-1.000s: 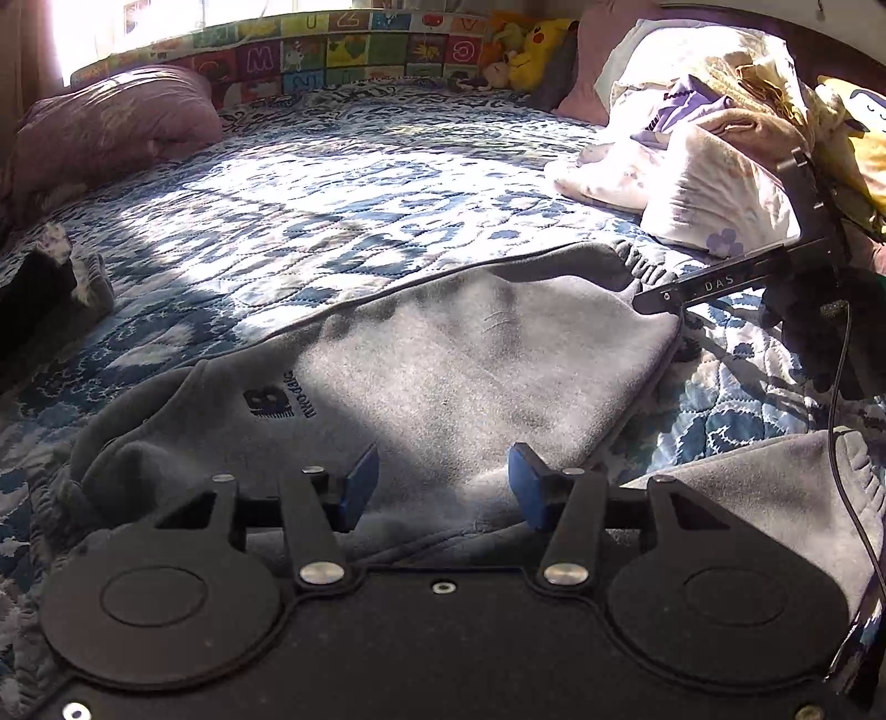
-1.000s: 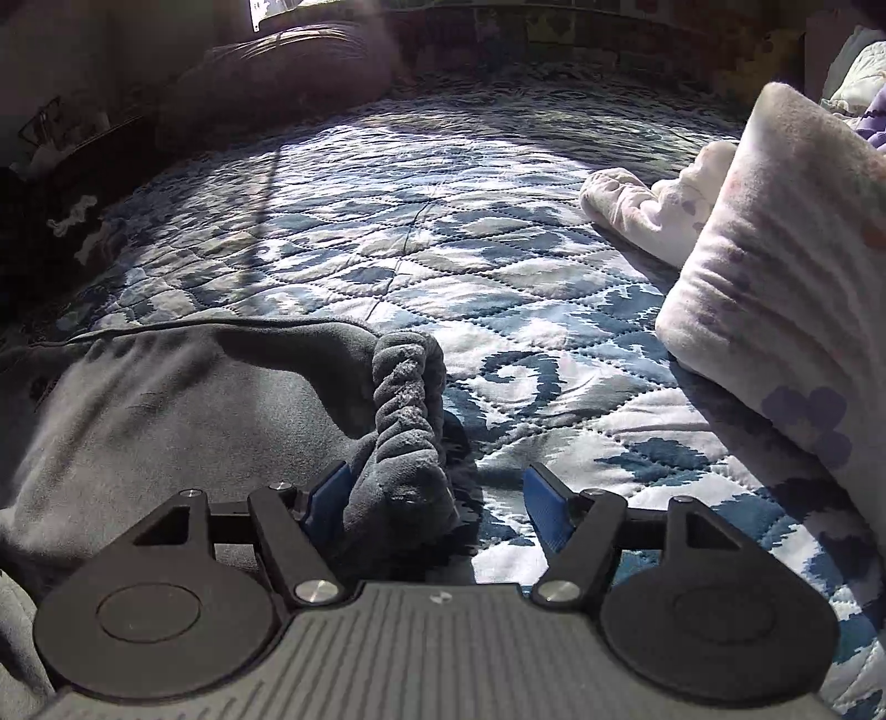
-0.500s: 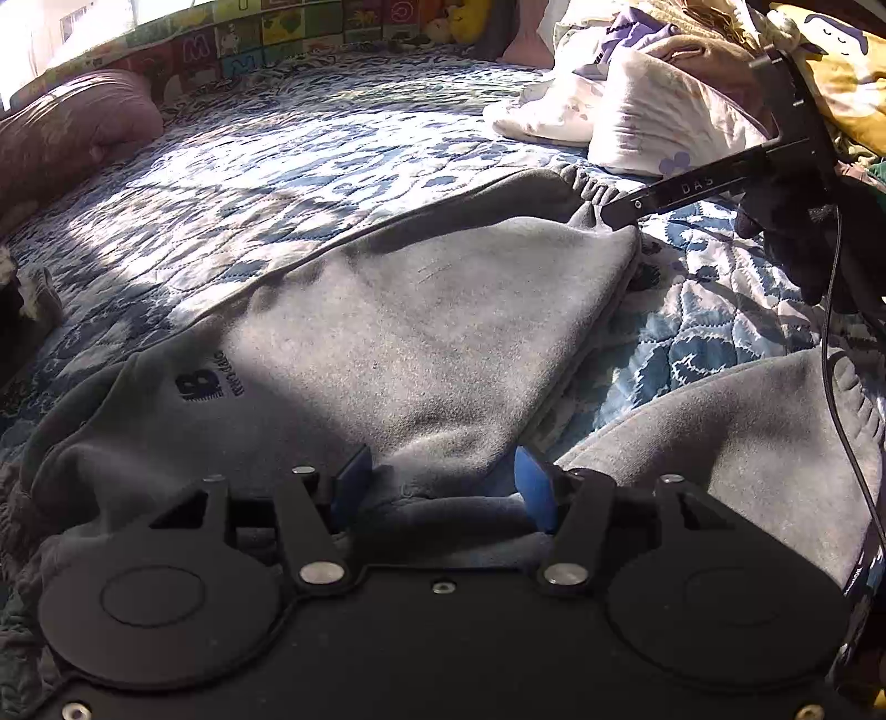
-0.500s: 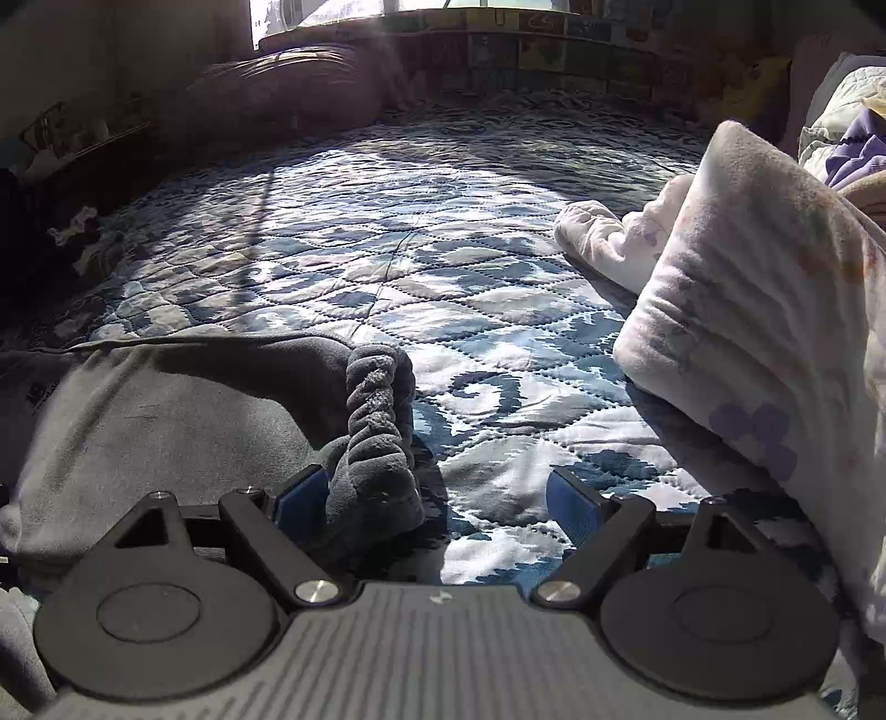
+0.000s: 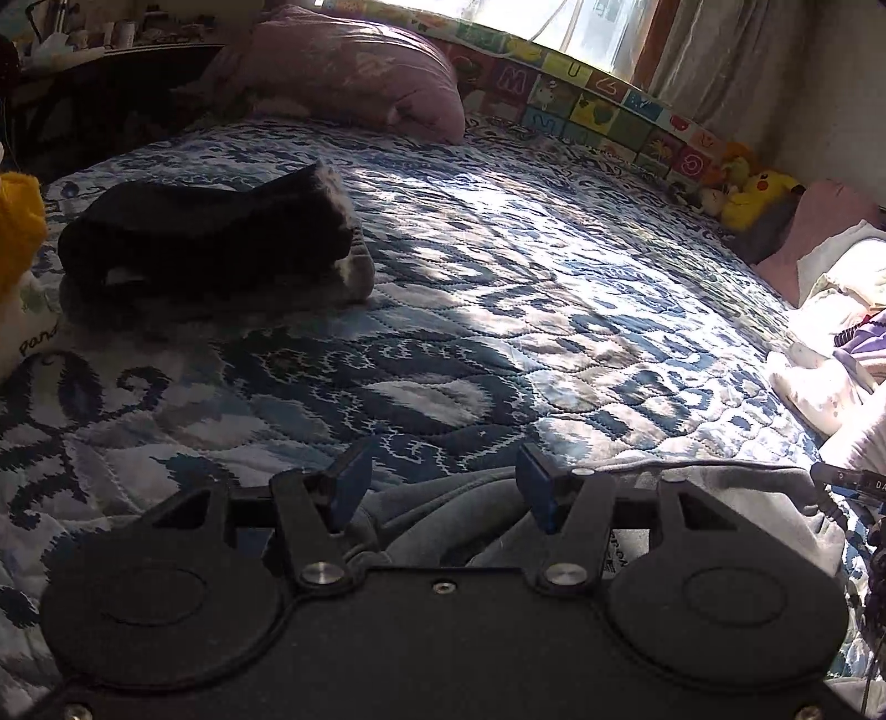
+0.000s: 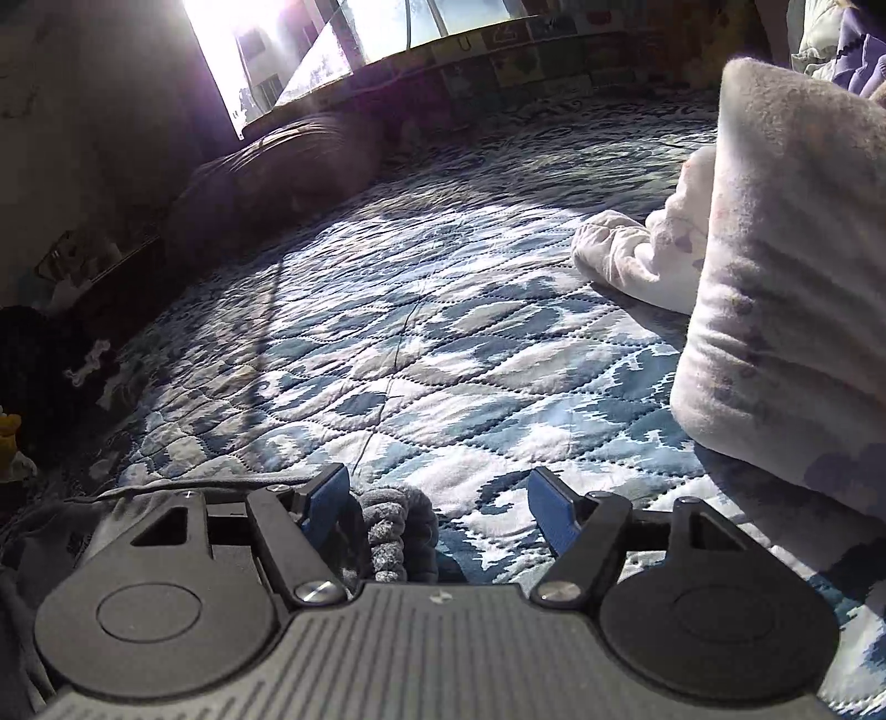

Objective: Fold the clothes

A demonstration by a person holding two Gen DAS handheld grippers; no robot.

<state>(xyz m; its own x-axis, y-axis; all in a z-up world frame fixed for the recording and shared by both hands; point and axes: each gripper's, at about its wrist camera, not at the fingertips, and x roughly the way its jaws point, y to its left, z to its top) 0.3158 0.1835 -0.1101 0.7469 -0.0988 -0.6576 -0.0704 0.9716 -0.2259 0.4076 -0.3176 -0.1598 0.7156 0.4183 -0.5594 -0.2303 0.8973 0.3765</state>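
left wrist view first: your left gripper [image 5: 443, 479] sits low over the bed with its two blue fingers spread wide and nothing pinched. just under and past them lies the grey sweatpants [image 5: 720, 509], bunched up near you. it runs sideways, from under the fingers out to your right, along the near edge of the blue quilt [image 5: 498, 343]. at the far right edge you can see a tip of the other tool. farther out on the left lies one dark folded cloth [image 5: 210, 243], resting on the quilt and well apart from the grey one. a bit of yellow cloth [image 5: 19, 221] pokes in at the left edge. at the back there is one pink pillow [image 5: 354, 66], a wall of picture tiles, and one yellow stuffed toy [image 5: 758, 191] in the far right corner.

right wrist view: your right gripper [image 6: 437, 504] also has its two blue fingers spread wide, gripping nothing. one ribbed grey cuff [image 6: 396, 526] of the sweatpants sits between them, close to the left finger, and its end points away from you. the rest of the grey cloth goes off to the left. on the right, near you, stands one pale fuzzy folded cloth [image 6: 786, 266], with a white cloth [image 6: 626, 260] just beside it. far back is the bright window [image 6: 343, 39].
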